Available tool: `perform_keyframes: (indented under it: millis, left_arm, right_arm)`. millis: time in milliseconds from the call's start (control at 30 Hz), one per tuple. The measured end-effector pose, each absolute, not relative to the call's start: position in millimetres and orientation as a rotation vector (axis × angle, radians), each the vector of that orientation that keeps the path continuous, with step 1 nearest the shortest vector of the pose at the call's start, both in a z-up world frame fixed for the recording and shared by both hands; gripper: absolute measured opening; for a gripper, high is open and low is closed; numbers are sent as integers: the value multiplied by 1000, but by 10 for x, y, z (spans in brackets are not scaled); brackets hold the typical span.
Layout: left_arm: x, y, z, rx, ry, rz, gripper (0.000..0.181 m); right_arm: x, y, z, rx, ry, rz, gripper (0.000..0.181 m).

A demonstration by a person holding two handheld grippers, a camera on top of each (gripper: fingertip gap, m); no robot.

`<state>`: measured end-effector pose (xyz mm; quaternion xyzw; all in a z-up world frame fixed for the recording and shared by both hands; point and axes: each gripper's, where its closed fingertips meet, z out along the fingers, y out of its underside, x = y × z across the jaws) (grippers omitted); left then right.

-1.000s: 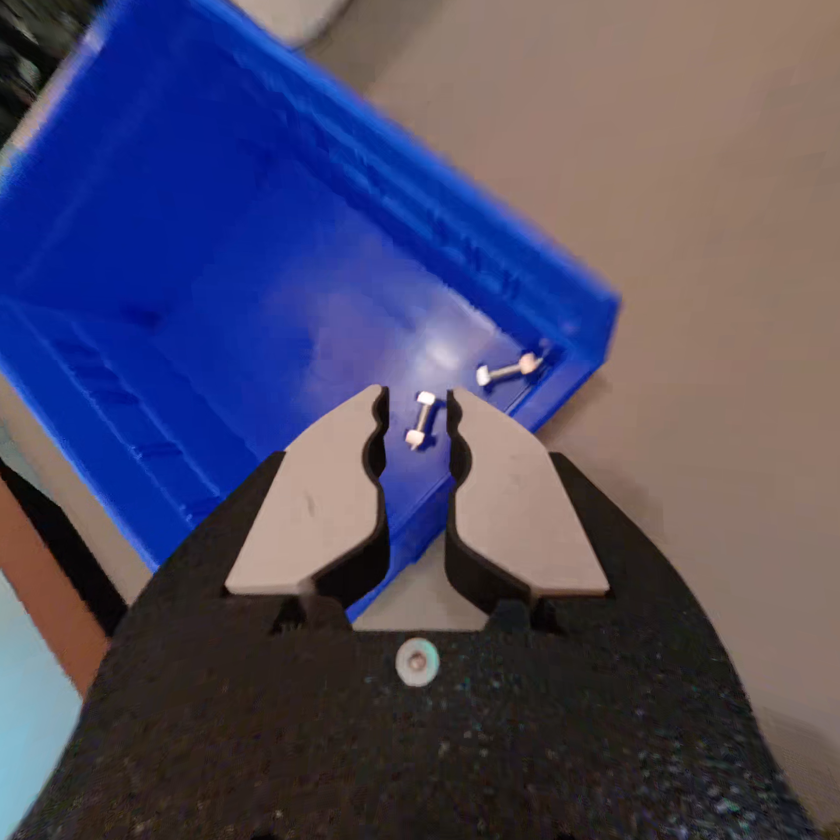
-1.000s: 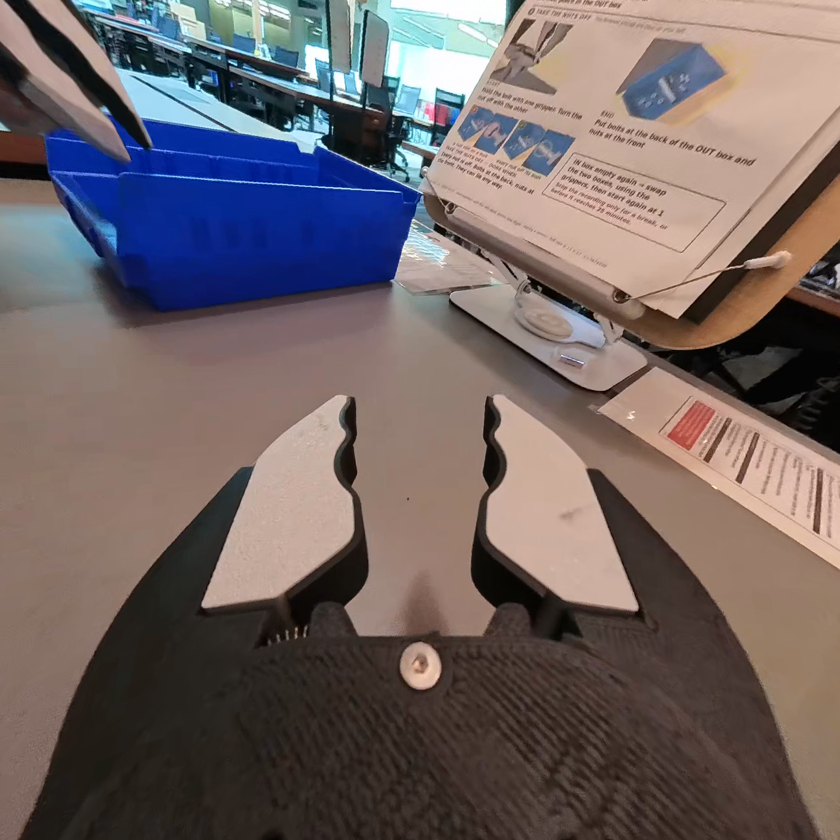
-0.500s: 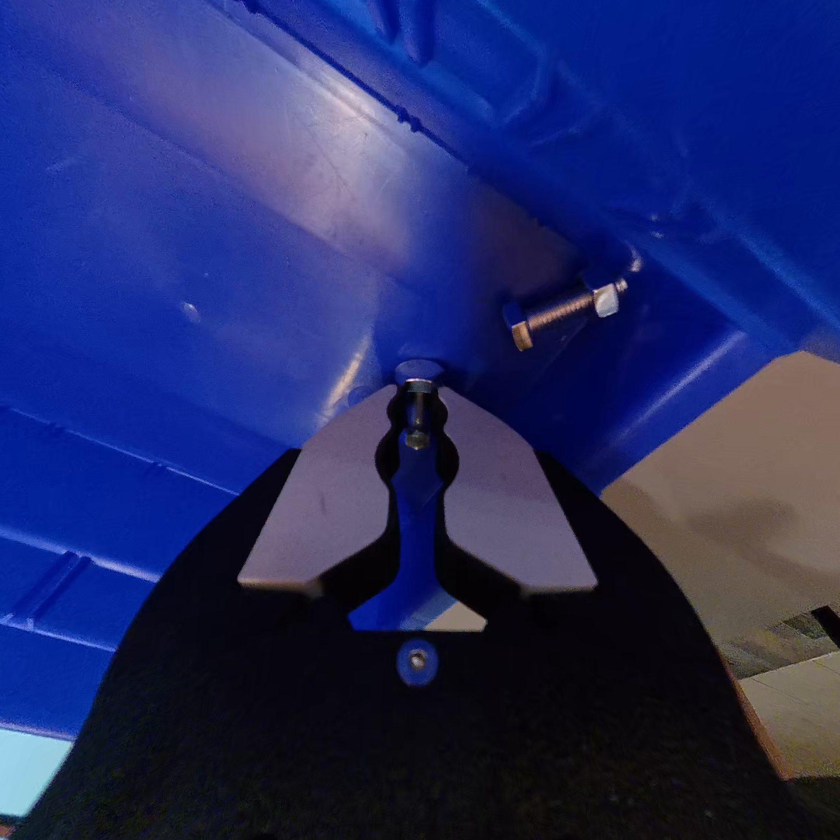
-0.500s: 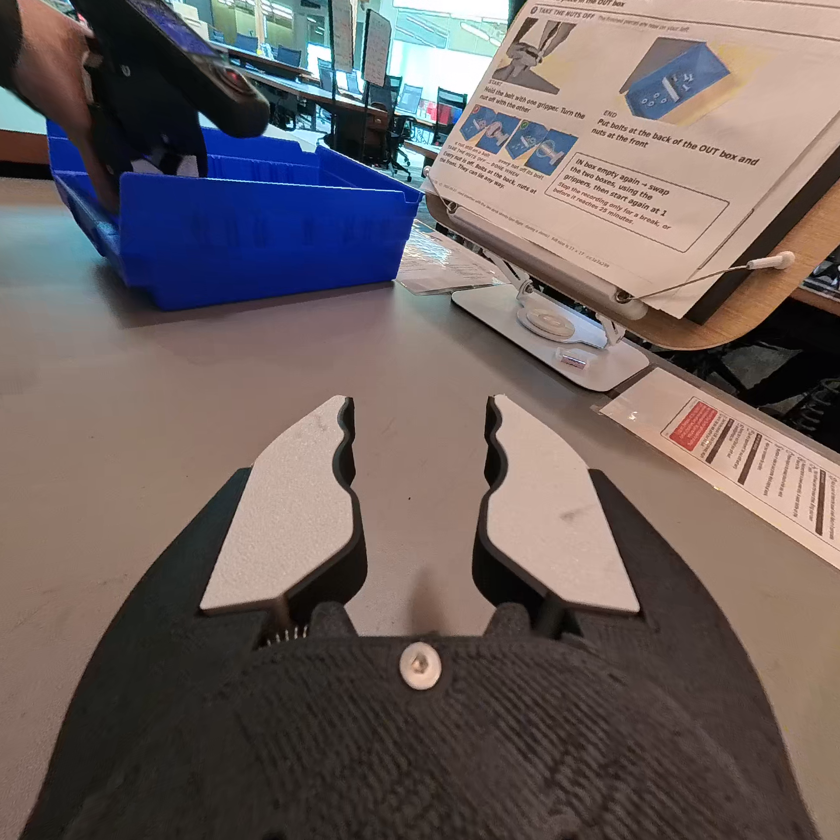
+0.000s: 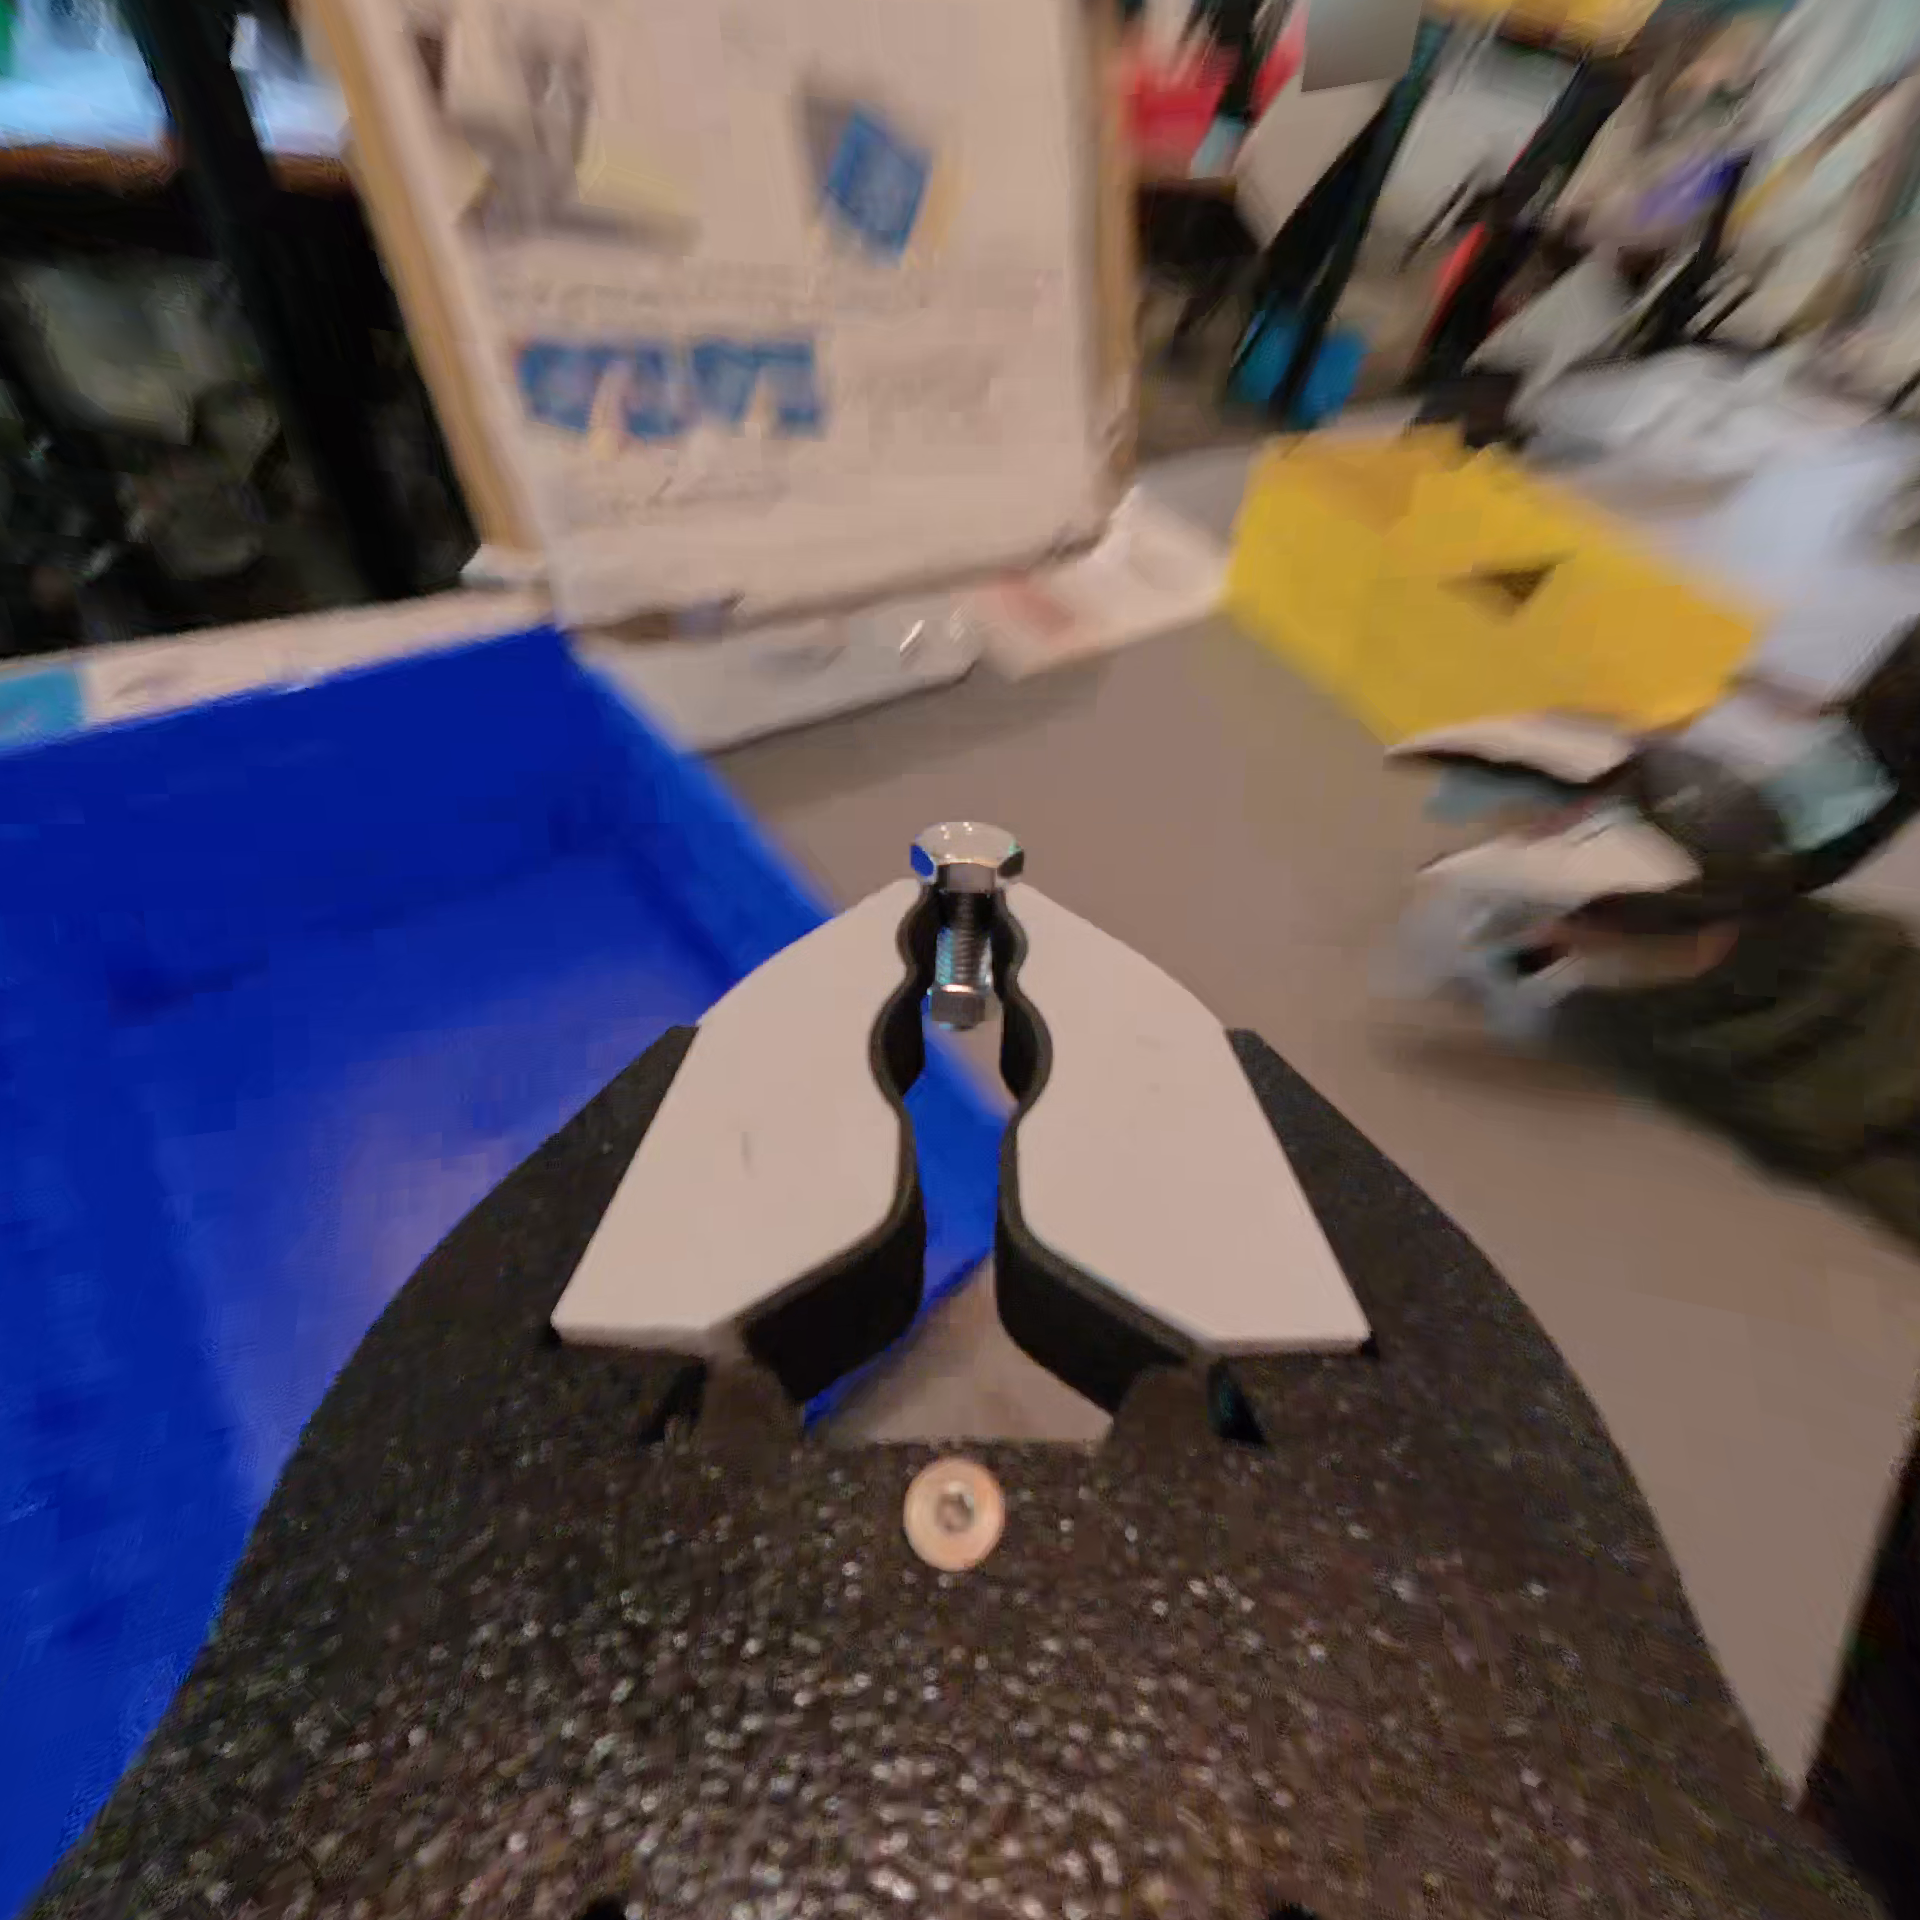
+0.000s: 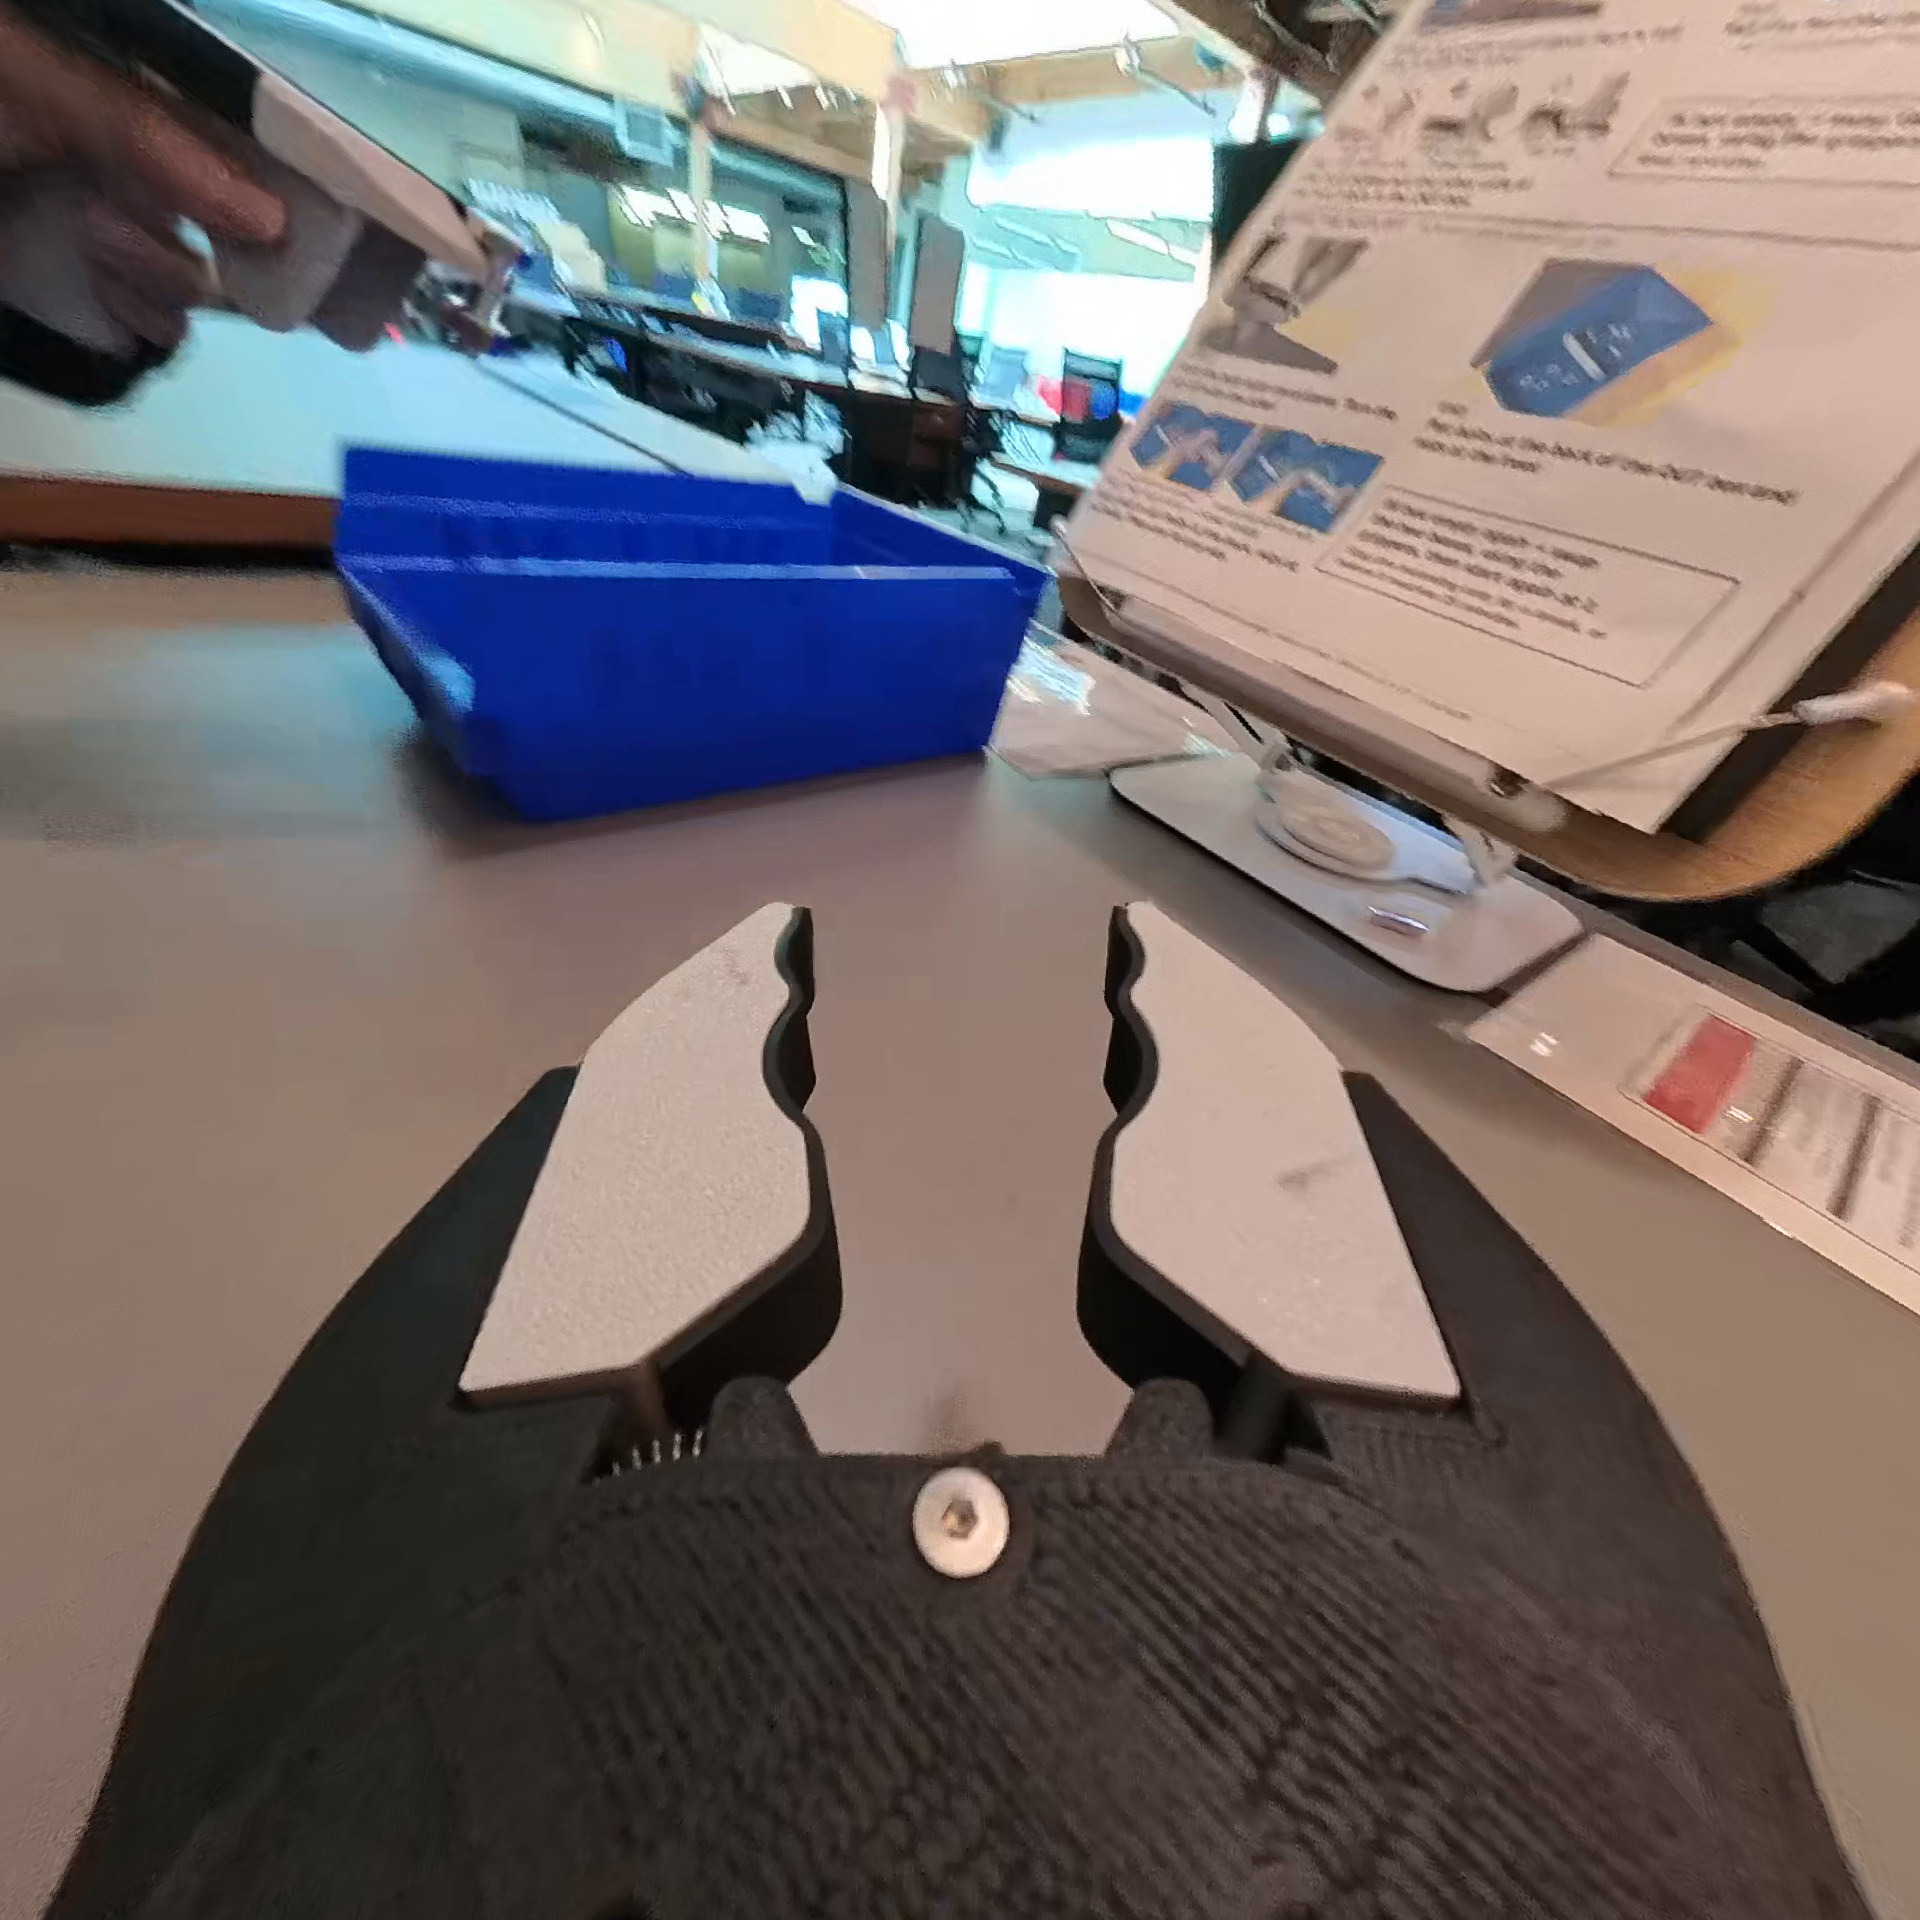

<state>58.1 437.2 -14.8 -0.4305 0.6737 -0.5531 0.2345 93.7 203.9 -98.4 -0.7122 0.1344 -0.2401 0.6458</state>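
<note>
Up close, the left gripper (image 5: 964, 894) has its two grey-faced fingers drawn together on a small silver hex-head bolt with a nut threaded on its shank (image 5: 961, 940). The bolt lies along the notch near the fingertips, its hex head poking out past the tips and the nut sitting back between the fingers. It is held up in the air, above the near corner of the open blue plastic bin (image 5: 343, 987) on the left and the grey tabletop (image 5: 1164, 831) on the right. Beyond, much blurred, stand a white printed instruction sheet on a stand (image 5: 769, 312) and a yellow bin (image 5: 1455, 603).

Over on the other side, the right gripper (image 6: 961, 930) hangs low over the grey tabletop (image 6: 312, 987) with its fingers spread well apart and nothing between them. From its view, the blue plastic bin (image 6: 707, 665) sits farther back on the table, the instruction sheet on its stand (image 6: 1507, 395) leans at the right, and a laminated card with a red patch (image 6: 1766, 1122) lies flat near the table's edge. High at the left, a person's hand (image 6: 125, 239) carries the left gripper (image 6: 468, 244) above the bin.
</note>
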Motion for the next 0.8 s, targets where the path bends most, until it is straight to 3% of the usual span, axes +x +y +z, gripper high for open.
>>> perform_keyframes:
  millis: [133, 333, 500, 667, 800]
  left_arm:
    - [236, 3425, 76, -953, 1694, -1969, 9]
    - [298, 2376, -219, -913, 1663, -2265, 9]
    - [464, 2168, -324, -1012, 1545, -2381, 9]
    - [499, 2143, -376, -1078, 1497, -2423, 9]
    - [510, 2172, -419, -1088, 1516, -2382, 9]
  right_arm:
    - [569, 2277, -673, -1454, 203, -471, 54]
    - [204, 2349, -335, -1247, 80, -675, 45]
    - [328, 2278, -408, -1276, 100, -802, 40]
    - [401, 2253, -456, -1304, 100, -831, 19]
    - [423, 2285, -508, -1367, 88, -861, 18]
